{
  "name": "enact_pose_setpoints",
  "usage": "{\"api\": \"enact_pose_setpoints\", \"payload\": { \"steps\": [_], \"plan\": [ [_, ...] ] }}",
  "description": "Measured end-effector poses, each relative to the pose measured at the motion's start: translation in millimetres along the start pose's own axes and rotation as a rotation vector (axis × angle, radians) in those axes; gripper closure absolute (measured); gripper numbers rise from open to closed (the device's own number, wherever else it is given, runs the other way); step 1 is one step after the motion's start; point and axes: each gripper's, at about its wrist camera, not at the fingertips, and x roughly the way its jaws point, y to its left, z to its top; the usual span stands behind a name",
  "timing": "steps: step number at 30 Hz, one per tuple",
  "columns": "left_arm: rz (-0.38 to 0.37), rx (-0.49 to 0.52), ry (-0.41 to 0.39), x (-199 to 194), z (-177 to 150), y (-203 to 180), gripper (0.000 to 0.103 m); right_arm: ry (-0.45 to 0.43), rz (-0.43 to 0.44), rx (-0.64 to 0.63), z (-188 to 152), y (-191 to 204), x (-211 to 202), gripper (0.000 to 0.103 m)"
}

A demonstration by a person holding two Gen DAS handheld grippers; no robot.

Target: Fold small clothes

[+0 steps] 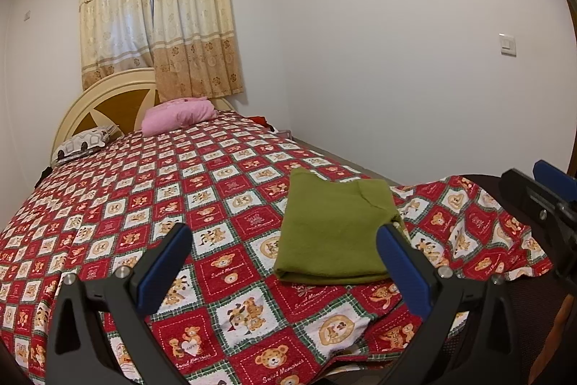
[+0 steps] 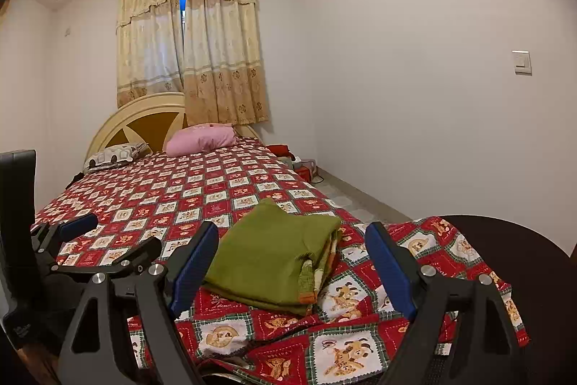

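Your left claw [image 1: 285,249] stands wide, its blue-padded fingers [image 1: 164,264] spread apart with nothing between them, hovering above the near end of the bed. Your right claw [image 2: 292,260] is just as wide and also grips nothing; its blue pads [image 2: 193,267] frame the garment without touching it. The folded olive-green cloth garment [image 1: 331,233] lies flat on the red-and-white patchwork bedspread printed with teddy bears [image 1: 216,190], near the foot of the bed and toward its right side. From the right wrist view you see the garment's stacked layers at its right edge, where a strip of striped orange-and-green lining shows. In the left wrist view the right finger of your left claw overlaps the garment's lower right corner, though you cannot tell whether it touches. The bedspread is rumpled at the near corner, where it drapes over a dark rounded surface [image 2: 523,258]. At the head of the bed a pink pillow [image 1: 178,116] rests beside a white pillow with a dark pattern [image 1: 83,143], both against the cream and brown rounded headboard [image 1: 108,103]. Beige floral curtains [image 1: 158,17] hang behind it, and a white wall switch [image 1: 507,44] sits on the right wall.
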Motion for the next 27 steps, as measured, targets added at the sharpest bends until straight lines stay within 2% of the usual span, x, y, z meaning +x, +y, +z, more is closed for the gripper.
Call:
{"api": "enact_pose_setpoints", "payload": {
  "steps": [22, 27],
  "plan": [
    [0.002, 0.01, 0.026, 2.3, -5.2, 5.5, 0.0, 0.018, -0.003, 0.005, -6.2, 0.0, 4.2, 0.019],
    [-0.007, -0.003, 0.055, 6.1, -6.6, 6.6, 0.0, 0.022, -0.003, 0.007, -6.6, -0.6, 5.1, 0.019]
  ]
}}
